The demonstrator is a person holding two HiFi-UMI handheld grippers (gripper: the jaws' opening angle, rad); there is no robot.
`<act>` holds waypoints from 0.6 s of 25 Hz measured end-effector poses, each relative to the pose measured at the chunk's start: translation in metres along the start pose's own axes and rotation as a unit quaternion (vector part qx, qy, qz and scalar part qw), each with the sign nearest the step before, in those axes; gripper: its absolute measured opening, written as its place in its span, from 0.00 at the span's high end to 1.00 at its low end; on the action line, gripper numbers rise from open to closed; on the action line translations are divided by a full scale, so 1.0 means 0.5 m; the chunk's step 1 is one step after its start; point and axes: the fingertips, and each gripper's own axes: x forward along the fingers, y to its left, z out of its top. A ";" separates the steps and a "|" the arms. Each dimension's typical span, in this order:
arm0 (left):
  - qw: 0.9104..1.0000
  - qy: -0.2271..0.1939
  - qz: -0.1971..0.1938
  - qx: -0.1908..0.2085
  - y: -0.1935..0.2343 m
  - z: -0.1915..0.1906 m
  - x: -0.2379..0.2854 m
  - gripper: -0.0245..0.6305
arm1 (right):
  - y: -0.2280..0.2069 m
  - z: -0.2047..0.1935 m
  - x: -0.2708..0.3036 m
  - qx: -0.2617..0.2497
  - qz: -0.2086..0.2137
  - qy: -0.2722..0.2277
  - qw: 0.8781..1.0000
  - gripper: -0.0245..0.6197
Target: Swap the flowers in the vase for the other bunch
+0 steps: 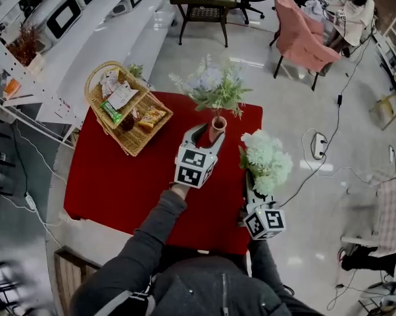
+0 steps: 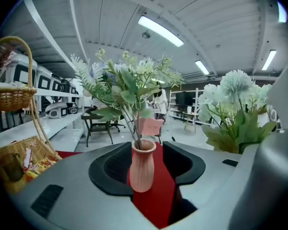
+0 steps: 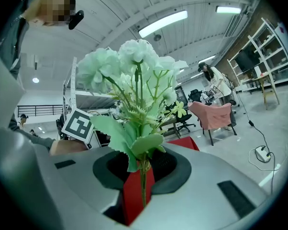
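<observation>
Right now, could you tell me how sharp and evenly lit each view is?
Head view: sharp, evenly lit, lamp glare on the floor behind the red table. Left gripper view: fisheye-bent, dark corners, vase crisp. Right gripper view: same bending, ceiling lamp blown out.

We seem to be in a large open lab or showroom hall, with a ribbed ceiling hung with long strip lights (image 2: 160,31) and a pale bare floor where a power strip (image 1: 318,145) trails its cable. A white shelf (image 1: 139,25) along one side carries microwave ovens (image 1: 65,15). Open metal racks (image 3: 273,42) stand behind, and a pink chair (image 1: 303,41) sits loose.
</observation>
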 end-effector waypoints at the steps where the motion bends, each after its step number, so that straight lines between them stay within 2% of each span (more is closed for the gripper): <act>1: 1.000 0.000 0.002 -0.004 -0.001 -0.004 -0.004 0.65 | 0.000 0.000 0.000 -0.001 0.000 0.000 1.000 0.84; 7: 1.000 0.004 -0.001 -0.029 -0.022 -0.030 -0.035 0.67 | 0.001 0.000 -0.006 -0.005 -0.003 -0.002 1.000 0.84; 15: 0.998 -0.002 0.001 -0.066 -0.038 -0.062 -0.111 0.84 | -0.005 0.008 -0.017 -0.007 -0.013 -0.008 1.000 0.84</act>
